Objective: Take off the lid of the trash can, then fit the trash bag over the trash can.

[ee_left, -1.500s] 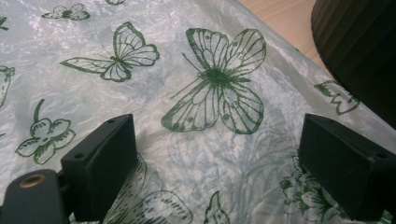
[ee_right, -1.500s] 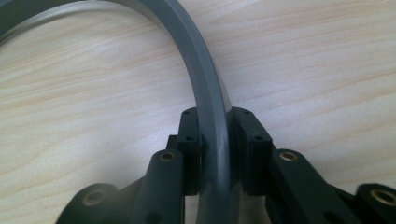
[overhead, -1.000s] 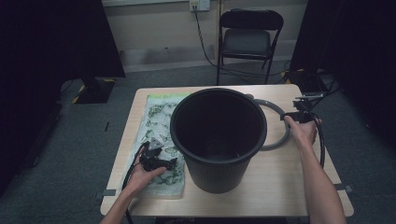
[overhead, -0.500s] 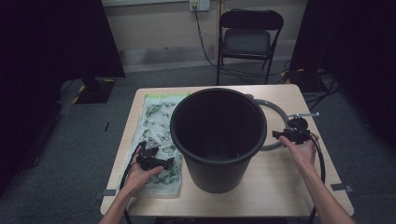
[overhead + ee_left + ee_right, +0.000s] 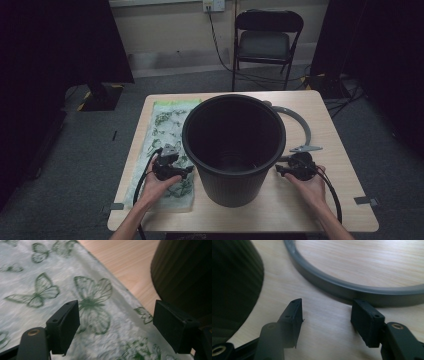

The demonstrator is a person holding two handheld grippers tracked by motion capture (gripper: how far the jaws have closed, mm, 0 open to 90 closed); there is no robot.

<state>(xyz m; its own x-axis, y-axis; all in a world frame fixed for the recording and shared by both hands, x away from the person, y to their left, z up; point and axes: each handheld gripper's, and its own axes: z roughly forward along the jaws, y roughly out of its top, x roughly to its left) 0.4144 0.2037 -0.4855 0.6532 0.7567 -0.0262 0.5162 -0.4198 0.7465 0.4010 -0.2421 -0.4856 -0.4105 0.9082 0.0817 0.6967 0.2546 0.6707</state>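
Table [image 5: 340,165] on grey carpet bears bucket [image 5: 234,150], both grippers' jaws apart.

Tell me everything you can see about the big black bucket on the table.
The black bucket stands upright near the middle of the wooden table, open end up, and looks empty inside. It looks like plastic, round, narrowing toward the base, with a thick rolled rim and fine vertical ribbing on its wall. A butterfly-print cloth lies to its left, a grey curved band to its right. The left hand-held gripper and right hand-held gripper flank it, jaws open, neither gripping it.
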